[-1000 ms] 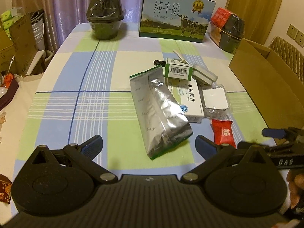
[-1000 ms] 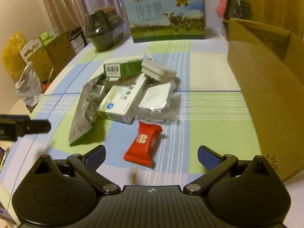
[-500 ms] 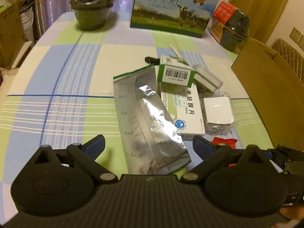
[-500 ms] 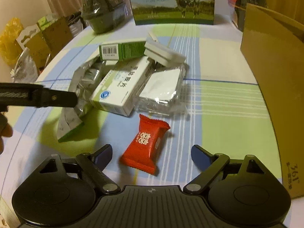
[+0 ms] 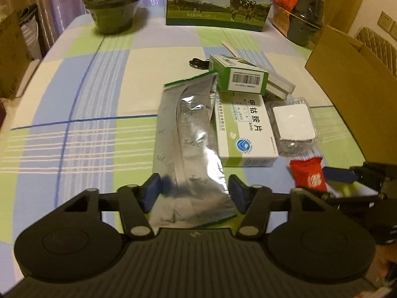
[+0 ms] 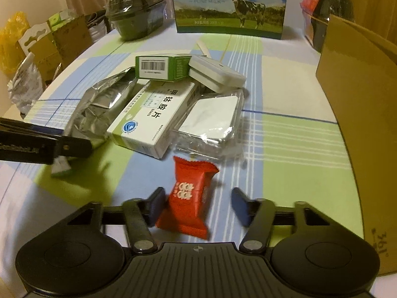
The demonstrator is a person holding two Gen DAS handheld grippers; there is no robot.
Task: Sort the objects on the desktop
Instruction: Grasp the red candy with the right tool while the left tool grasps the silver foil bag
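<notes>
Left hand-held gripper (image 5: 193, 193): jaws apart, straddling the near end of the silver foil pouch (image 5: 191, 139); blue pads close to its edges, contact not certain. Pouch lies flat on the checked surface (image 5: 74, 104), far end tucked against the white medicine box (image 5: 245, 129). Judged light, crinkly, slick; it will likely buckle under a squeeze, so a pinch across the flat near end looks safest

Right hand-held gripper (image 6: 197, 202): jaws apart around the red candy packet (image 6: 189, 198), left pad beside its edge, right pad clear of it. Packet judged light, soft at the crimped ends, firmer at the middle; best taken across the middle

Beyond: green barcode box (image 6: 161, 67) leaning on the pile, clear-wrapped white item (image 6: 211, 121), cardboard box (image 6: 359, 99) at right, probably the sorting bin
</notes>
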